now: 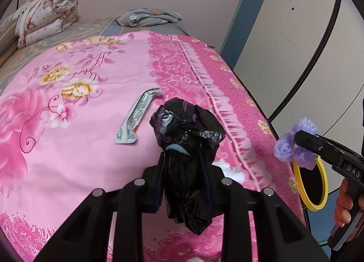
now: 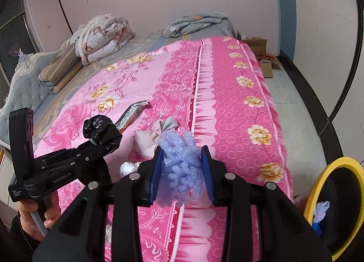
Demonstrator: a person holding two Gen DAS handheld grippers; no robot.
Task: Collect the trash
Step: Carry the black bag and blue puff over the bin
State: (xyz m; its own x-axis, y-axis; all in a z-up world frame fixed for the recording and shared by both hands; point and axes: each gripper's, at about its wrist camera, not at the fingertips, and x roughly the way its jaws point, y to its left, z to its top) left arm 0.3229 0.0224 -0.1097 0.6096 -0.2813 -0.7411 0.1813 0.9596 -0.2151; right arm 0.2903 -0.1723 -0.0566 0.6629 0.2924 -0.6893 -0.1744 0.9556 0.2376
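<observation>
Two hand-held grippers are shown above a bed covered by a pink floral bedspread (image 2: 227, 93). The left gripper (image 1: 184, 166) is clenched on a crumpled black plastic bag (image 1: 186, 130), which is lifted clear of the bedspread and bulges out beyond the fingertips. The right gripper (image 2: 182, 168) is clamped on a wad of lilac foam wrap (image 2: 179, 159), pressed between its blue finger pads (image 2: 157, 171); in the left wrist view the wad is seen beyond the bed's side edge, above a yellow-rimmed bin (image 2: 327, 207) that stands on the floor beside the bed. A piece of lilac foam and something blue are seen inside the bin. Left on the bedspread, toward the near side edge, are a flattened silver wrapper (image 1: 134, 118), a beige cloth bow (image 2: 154, 139) just beyond the right gripper, and a white crumpled scrap (image 2: 127, 167) near it. A folded floral quilt (image 2: 102, 37) and a grey floral cloth (image 2: 198, 23) are seen at the far end of the bed, against the wall.
</observation>
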